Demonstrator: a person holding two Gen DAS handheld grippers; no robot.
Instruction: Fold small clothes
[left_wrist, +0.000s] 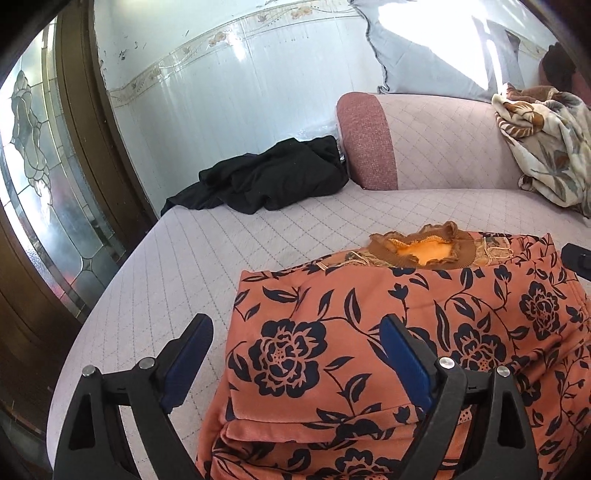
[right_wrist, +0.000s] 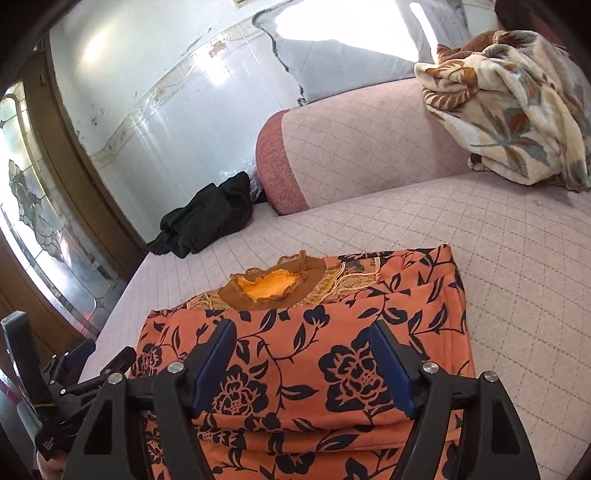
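Note:
An orange garment with dark blue flowers (left_wrist: 369, 332) (right_wrist: 314, 343) lies folded in layers on the quilted pink seat (left_wrist: 207, 251). Its brown collar with orange lining (left_wrist: 424, 251) (right_wrist: 269, 286) faces away from me. My left gripper (left_wrist: 295, 325) hovers open over the garment's left edge, one finger over the seat and the other over the cloth. Over the middle of the folded cloth my right gripper (right_wrist: 302, 326) stands open, its pads not pinching any fabric. The left gripper (right_wrist: 74, 369) also shows at the lower left of the right wrist view.
A crumpled black garment (left_wrist: 273, 181) (right_wrist: 207, 218) lies at the seat's far left corner by the tiled wall. A cream leaf-patterned blanket (left_wrist: 543, 140) (right_wrist: 509, 103) hangs over the sofa back (left_wrist: 443, 147). A brown door with patterned glass (left_wrist: 44, 177) stands left.

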